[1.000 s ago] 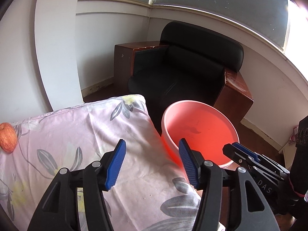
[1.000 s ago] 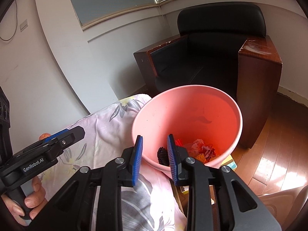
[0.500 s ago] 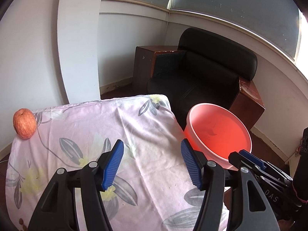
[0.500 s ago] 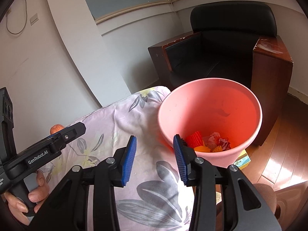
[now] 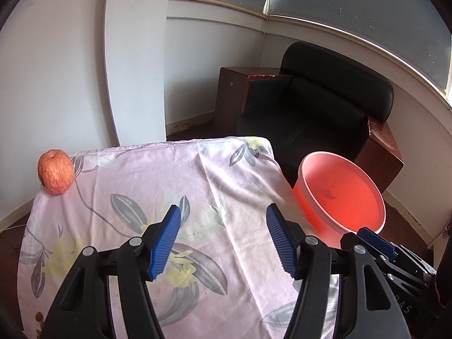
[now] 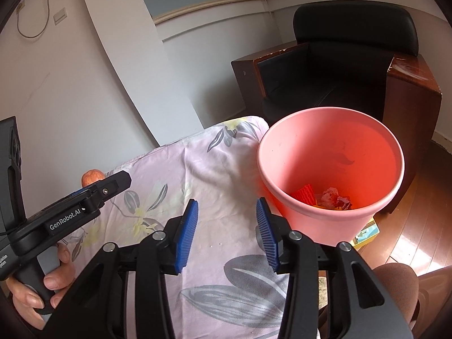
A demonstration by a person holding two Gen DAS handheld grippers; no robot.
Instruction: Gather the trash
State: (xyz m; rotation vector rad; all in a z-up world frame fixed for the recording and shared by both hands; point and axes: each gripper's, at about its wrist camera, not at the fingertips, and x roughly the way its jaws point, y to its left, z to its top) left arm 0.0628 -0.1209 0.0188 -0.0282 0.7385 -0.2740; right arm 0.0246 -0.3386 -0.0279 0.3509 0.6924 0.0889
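1. Left gripper (image 5: 221,238): released, nothing between the jaws. Black plastic frame, blue ribbed pads. It hangs over the near half of the floral cloth (image 5: 158,186).
2. Right gripper (image 6: 226,233): likewise released and empty, same black frame and ribbed blue pads, over the cloth's near edge, just left of the pink bin (image 6: 330,169). In the left wrist view its black body lies at the bin's near rim.
3. A hand (image 6: 42,282) grips the black handle of the left gripper, at the left of the cloth in the right wrist view.
4. Floral cloth: thin, pale pink fabric, wrinkled, printed with grey leaves and yellow blossoms; it covers a flat rectangular top and drapes over the far edge.
5. Pink bin (image 5: 341,195): smooth round plastic, tapering wall, rolled rim. It stands at the cloth's right edge, touching or just beside it; cannot tell which.
6. Trash (image 6: 325,196): lies in the bottom of the bin. A red ribbed piece, crumpled pinkish paper, orange scraps.
7. Apple (image 5: 56,171): red-orange, streaked skin, round, stem dimple up, on the far left corner of the cloth.
8. Armchair (image 5: 319,107): black glossy leather, rounded back, brown wooden side panels, beyond the cloth's far right corner.
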